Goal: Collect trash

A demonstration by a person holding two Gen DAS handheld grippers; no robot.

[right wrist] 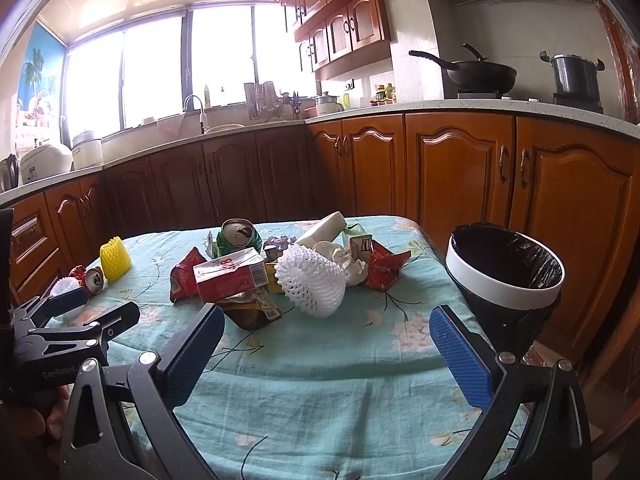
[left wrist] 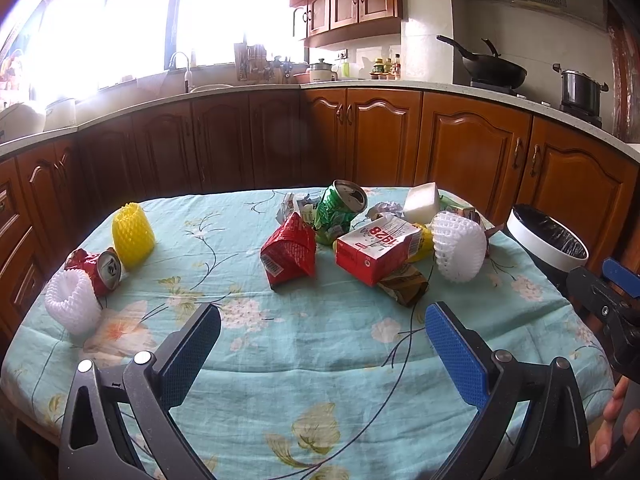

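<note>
Trash lies heaped mid-table: a red carton (left wrist: pixel 376 249) (right wrist: pixel 230 276), a crushed green can (left wrist: pixel 340 208) (right wrist: pixel 239 236), a red wrapper (left wrist: pixel 290 252), a white foam net (left wrist: pixel 460 246) (right wrist: pixel 310 284) and a brown packet (left wrist: pixel 404 286) (right wrist: pixel 252 308). At the left edge sit a yellow foam net (left wrist: pixel 133 236) (right wrist: pixel 115 260), a crushed red can (left wrist: pixel 102 270) (right wrist: pixel 90 278) and another white net (left wrist: pixel 72 304). A white-rimmed bin (left wrist: pixel 546 240) (right wrist: pixel 506 272) with a black liner stands off the table's right side. My left gripper (left wrist: pixel 322 344) and right gripper (right wrist: pixel 326 344) both hover open over the near tablecloth, nothing between their fingers.
The table wears a teal floral cloth (left wrist: pixel 312 360) (right wrist: pixel 320 360). Wooden kitchen cabinets (left wrist: pixel 460 148) ring the far side, with a wok (left wrist: pixel 492 66) and a pot (left wrist: pixel 580 90) on the counter. A person's hand (left wrist: pixel 616 420) holds the right gripper at the frame edge.
</note>
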